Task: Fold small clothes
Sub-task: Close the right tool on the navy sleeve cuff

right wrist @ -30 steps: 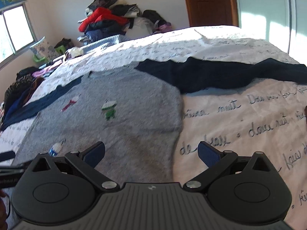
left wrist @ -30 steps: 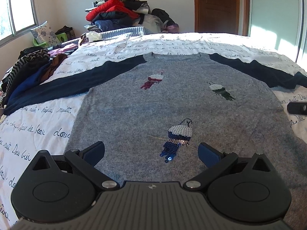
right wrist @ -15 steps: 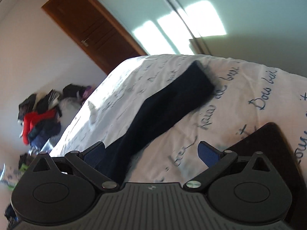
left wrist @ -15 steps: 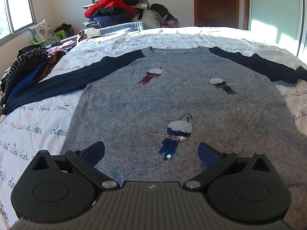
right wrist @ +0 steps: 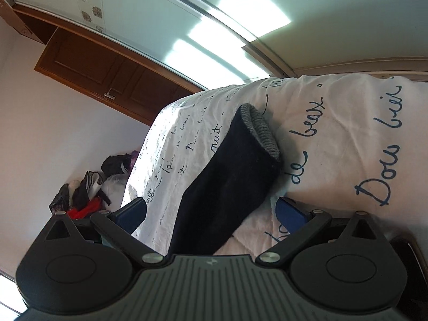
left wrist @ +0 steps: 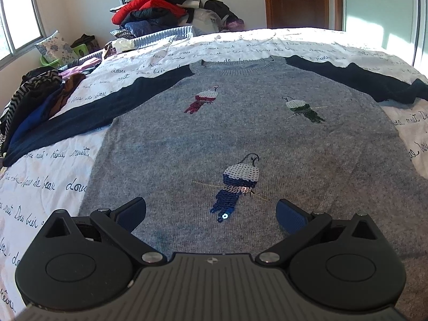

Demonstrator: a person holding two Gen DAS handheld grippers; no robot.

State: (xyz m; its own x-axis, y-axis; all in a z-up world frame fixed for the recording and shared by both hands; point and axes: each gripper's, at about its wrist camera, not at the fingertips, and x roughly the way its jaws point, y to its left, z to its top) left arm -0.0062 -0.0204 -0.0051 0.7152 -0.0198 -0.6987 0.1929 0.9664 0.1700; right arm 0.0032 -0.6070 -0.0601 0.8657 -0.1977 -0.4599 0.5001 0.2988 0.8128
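A grey sweater (left wrist: 214,139) with dark navy sleeves and three sequin birds lies flat, face up, on the white bedsheet (left wrist: 45,176). My left gripper (left wrist: 211,214) hovers open over its lower hem, nothing between the fingers. In the right wrist view the camera is rolled sideways. The sweater's right navy sleeve (right wrist: 227,187), with its grey ribbed cuff (right wrist: 260,131), runs between the spread fingers of my right gripper (right wrist: 211,211), which is open and not clamped on it.
A heap of clothes (left wrist: 160,8) sits at the bed's far end, more garments (left wrist: 34,101) lie along the left edge. A wooden door (left wrist: 294,0) and sliding glass panels (left wrist: 379,5) stand beyond. A dark flat object (right wrist: 406,254) lies by the right gripper.
My right gripper has rolled sideways and moved along the sleeve toward the cuff, which now shows. My left gripper has tilted down slightly, staying over the hem.
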